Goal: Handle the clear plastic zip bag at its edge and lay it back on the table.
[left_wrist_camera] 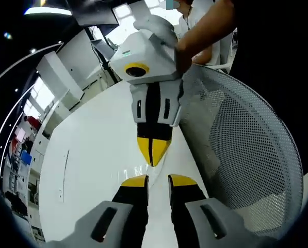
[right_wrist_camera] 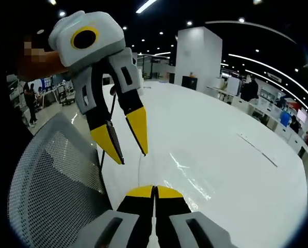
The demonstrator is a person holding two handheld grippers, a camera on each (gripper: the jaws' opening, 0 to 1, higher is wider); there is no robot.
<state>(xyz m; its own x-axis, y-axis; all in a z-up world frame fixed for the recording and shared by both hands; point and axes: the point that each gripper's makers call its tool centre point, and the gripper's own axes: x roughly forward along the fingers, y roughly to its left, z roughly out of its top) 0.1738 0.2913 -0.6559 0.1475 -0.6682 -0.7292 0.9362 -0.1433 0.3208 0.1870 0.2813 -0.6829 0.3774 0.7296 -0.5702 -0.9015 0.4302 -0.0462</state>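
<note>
Clear zip bag (right_wrist_camera: 187,175) flat on the white table (right_wrist_camera: 236,170).
We see our right gripper (right_wrist_camera: 154,192) pinched shut at its near edge, and our left gripper (left_wrist_camera: 158,180) parted, holding nothing.

No readable text, labels or numbers anywhere

L gripper (left_wrist_camera: 158,182): jaws apart, tips near R's | R gripper (right_wrist_camera: 155,192): jaws closed, tips together
</note>
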